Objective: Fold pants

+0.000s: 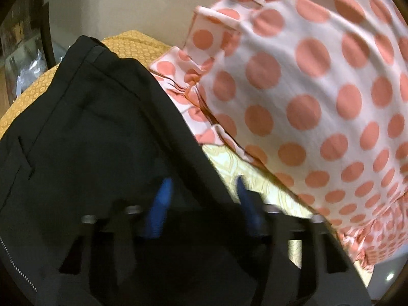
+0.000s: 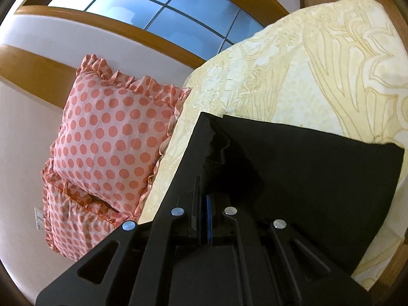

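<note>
**Desk:** Where are the black pants (image 2: 306,165) lying?

**Photographer:** They are spreading across the cream patterned bed (image 2: 318,63), just beside a pink polka-dot pillow (image 2: 114,132) that is leaning against the wall under a window (image 2: 165,7).

**Desk:** What is the right claw (image 2: 207,204) doing?

**Photographer:** Its jaws are sitting together, clamping an edge of the pants. The fabric is rising in a crumpled ridge from between the fingers.

**Desk:** And the left claw (image 1: 202,196)?

**Photographer:** It is pointing down over the pants' upper part, where a pocket slit and a zipper are showing. Its blue-tipped jaws are standing apart, pressing on nothing, with dark fabric lying under them. The view is blurring, so I cannot tell whether the tips are touching the cloth. A mustard dotted cloth (image 1: 132,46) is peeking out beyond the pants.
</note>
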{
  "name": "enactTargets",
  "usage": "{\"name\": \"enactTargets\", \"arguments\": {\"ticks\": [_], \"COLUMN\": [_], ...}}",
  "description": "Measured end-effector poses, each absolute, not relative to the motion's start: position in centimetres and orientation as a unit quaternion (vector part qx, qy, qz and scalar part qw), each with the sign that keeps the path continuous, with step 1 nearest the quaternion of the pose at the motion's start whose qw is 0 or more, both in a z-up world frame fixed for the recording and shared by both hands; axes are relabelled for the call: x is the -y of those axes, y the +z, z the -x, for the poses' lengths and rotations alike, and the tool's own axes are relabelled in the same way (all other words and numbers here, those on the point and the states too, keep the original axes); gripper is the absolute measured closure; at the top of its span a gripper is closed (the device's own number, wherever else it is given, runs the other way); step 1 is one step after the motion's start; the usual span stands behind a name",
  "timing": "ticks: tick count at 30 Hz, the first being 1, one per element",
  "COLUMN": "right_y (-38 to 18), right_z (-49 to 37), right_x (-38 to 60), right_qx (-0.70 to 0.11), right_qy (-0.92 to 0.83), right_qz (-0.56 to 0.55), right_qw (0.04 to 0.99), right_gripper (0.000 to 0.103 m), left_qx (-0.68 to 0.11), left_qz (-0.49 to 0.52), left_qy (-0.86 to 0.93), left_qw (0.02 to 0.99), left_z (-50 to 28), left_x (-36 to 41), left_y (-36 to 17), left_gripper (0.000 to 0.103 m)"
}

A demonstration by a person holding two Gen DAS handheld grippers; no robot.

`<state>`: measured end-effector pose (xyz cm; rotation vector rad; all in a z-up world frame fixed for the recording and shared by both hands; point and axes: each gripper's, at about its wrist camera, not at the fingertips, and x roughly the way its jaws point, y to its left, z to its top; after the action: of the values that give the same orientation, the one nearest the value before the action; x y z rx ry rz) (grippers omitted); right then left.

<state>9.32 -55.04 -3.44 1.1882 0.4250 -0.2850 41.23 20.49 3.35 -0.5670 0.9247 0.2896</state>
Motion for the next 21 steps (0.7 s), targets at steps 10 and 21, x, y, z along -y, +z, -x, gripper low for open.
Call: {"name": "enactTargets", "arguments": {"ticks": [10,21], "right_y": [-1.8,1.6], "right_z": [-9.6,-8.0], "right_x": [55.7,57.1], "right_qx": [-0.193,-0.175], "right_qy": [-0.123,-0.142], "right_qz": [-0.527,-0.478], "right_qw": [0.818,0.849], "right_gripper": [0.100,0.100], "left_qx": [-0.360,-0.284], "left_qz": [0.257,0.225], "left_qy": [0.088,0.075], "left_qw": [0.892,0.929], "left_z": [-30.2,-8.9], "left_x": [-21.4,-19.4], "left_y": [9.5,12.5], "left_gripper": [0.097,0.097]}}
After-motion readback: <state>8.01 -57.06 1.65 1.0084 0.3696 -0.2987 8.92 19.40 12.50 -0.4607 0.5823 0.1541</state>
